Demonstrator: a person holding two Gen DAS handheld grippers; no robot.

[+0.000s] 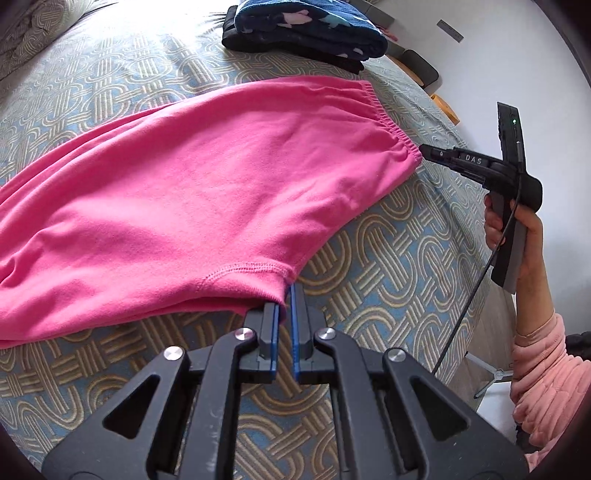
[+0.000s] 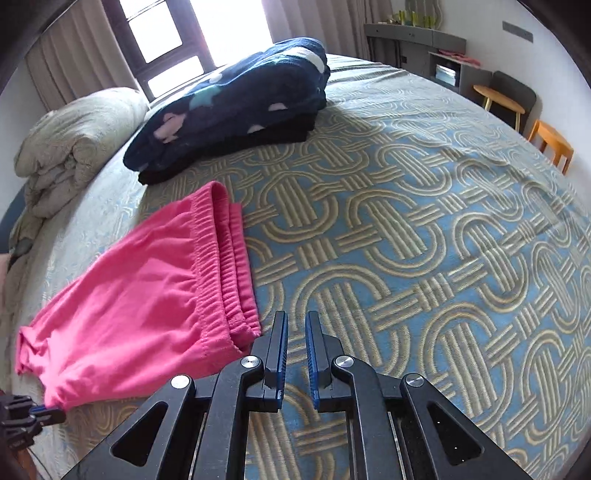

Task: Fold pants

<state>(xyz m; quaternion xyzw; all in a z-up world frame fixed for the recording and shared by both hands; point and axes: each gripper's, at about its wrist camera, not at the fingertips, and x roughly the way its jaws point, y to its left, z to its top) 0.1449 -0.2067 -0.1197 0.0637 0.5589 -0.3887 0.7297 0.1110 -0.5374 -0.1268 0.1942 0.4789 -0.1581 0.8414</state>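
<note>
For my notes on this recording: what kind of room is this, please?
Most likely a bedroom at home. The pink pants lie on a wide bed with a patterned cover, a rolled quilt sits at one end, and a curtained window is behind.

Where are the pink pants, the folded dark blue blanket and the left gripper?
pink pants (image 1: 192, 192): left wrist view, middle of the fabric.
folded dark blue blanket (image 2: 236, 99): right wrist view, its top face.
left gripper (image 1: 284, 295): left wrist view, fingertips at the pants' corner.
</note>
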